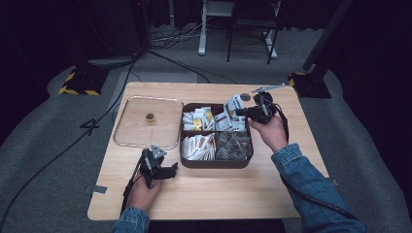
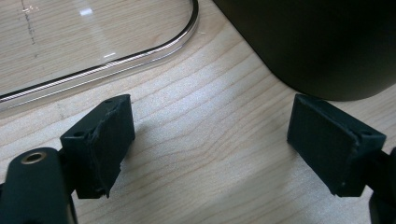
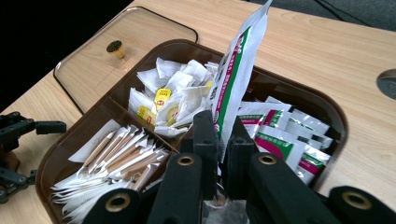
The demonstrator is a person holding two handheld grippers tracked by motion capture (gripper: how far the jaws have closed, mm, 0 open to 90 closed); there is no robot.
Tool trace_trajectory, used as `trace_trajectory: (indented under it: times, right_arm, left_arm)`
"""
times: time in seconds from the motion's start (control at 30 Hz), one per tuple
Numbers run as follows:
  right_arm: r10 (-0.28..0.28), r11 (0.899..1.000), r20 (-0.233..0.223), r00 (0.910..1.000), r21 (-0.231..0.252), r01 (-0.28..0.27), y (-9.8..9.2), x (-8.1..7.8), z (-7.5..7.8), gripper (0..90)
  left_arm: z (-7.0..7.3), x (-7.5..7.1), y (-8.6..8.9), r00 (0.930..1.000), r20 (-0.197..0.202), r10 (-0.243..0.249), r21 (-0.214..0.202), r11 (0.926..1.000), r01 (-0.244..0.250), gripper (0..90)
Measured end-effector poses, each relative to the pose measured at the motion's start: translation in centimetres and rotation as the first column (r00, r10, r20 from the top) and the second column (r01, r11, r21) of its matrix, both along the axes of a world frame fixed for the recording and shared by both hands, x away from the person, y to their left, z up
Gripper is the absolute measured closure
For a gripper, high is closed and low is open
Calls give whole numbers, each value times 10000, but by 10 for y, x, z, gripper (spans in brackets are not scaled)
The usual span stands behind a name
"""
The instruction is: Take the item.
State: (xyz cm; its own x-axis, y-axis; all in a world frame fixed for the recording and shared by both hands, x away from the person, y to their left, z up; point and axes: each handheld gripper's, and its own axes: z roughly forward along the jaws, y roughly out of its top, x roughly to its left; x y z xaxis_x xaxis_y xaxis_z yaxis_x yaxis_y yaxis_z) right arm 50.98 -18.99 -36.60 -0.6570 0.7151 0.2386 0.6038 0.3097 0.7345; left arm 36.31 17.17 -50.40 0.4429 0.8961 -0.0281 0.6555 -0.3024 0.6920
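Note:
A dark brown divided box (image 1: 194, 161) (image 3: 334, 114) sits mid-table, holding tea bags (image 3: 175, 100), paper-wrapped sticks (image 3: 119, 156) and white sachets with green and pink print (image 3: 280, 135). My right gripper (image 1: 241, 112) (image 3: 223, 140) hovers over the box's far right compartment, shut on one such sachet (image 1: 233, 103) (image 3: 240, 70), which stands upright from the jaws. My left gripper (image 1: 171, 171) (image 2: 210, 149) rests on the wood at the box's near left corner (image 2: 327, 51), jaws wide apart with bare table between them.
A clear lid with a small gold knob (image 1: 150, 117) (image 3: 114, 46) lies flat left of the box; its rim (image 2: 140, 56) runs just beyond my left jaws. A round cable hole (image 1: 245, 97) (image 3: 387, 81) is in the table's far side.

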Motion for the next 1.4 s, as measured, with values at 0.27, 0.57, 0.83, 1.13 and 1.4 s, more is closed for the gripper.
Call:
trace_trajectory:
  times: [0.27,0.57,0.83,1.13,1.4]
  right_arm:
    - [-293,9995,98,9995,129,291,-28,-7,9,862]
    - [-833,9965,266,9962,-6,833,-65,-15,14,862]
    - [-1432,9894,270,9893,-192,1437,-98,-18,13,862]
    - [-1979,9793,50,9802,-414,1979,-125,-16,2,862]
    - [-2276,9717,-231,9735,-698,2256,-139,-10,-17,862]
  left_arm:
    - [0,0,0,10000,11,5,-2,10000,-5,154]
    - [0,0,0,10000,12,7,-6,10000,-7,154]
    - [0,0,0,10000,3,11,-6,10000,-11,154]
    - [0,0,0,10000,2,9,-6,10000,-9,154]
    - [0,0,0,10000,12,4,-2,10000,-4,154]
